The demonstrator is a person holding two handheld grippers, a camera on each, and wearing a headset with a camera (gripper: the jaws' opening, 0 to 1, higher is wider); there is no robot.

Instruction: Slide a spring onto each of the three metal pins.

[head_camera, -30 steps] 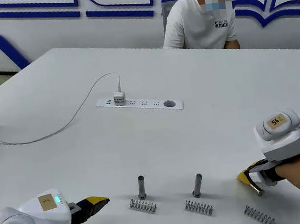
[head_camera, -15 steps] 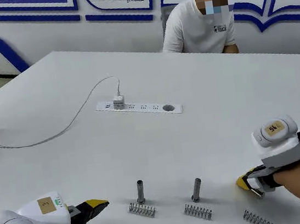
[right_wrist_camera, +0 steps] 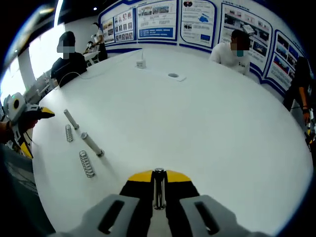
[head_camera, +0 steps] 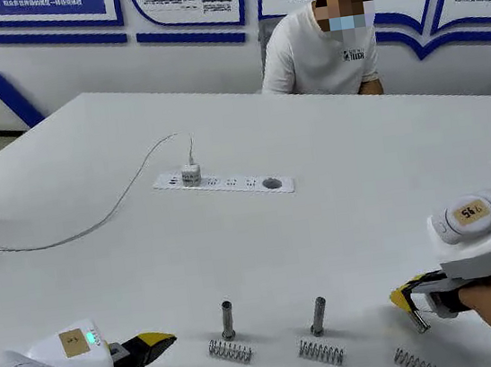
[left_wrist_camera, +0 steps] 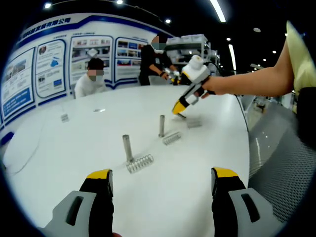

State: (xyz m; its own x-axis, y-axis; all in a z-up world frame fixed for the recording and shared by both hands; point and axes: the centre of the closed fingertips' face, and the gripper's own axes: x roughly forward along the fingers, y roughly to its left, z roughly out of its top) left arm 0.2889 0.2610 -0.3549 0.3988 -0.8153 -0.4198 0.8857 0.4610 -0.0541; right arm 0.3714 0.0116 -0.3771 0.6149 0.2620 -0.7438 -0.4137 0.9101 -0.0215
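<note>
Head view: two pins [head_camera: 226,320] upright on tabletop [head_camera: 148,269], three springs [head_camera: 230,351] lying loose beside them, none threaded, so all three to do. Power strip [head_camera: 224,184] and seated person [head_camera: 318,43] well apart; nothing in the way.
Left gripper view: left gripper [left_wrist_camera: 162,174] fingers wide, empty.
Right gripper view: right gripper [right_wrist_camera: 158,174] fingers closed on third pin [right_wrist_camera: 158,195].

Plain white table [head_camera: 340,216]; grey metal pins [head_camera: 227,319]; silver springs [head_camera: 230,351]. The left gripper [head_camera: 158,342] and right gripper [head_camera: 403,295] have white housings, black jaws tipped yellow and tan labels. White power strip [head_camera: 227,184]; blue-bordered wall panels [head_camera: 32,5]; seated person's shirt [head_camera: 318,43] white
</note>
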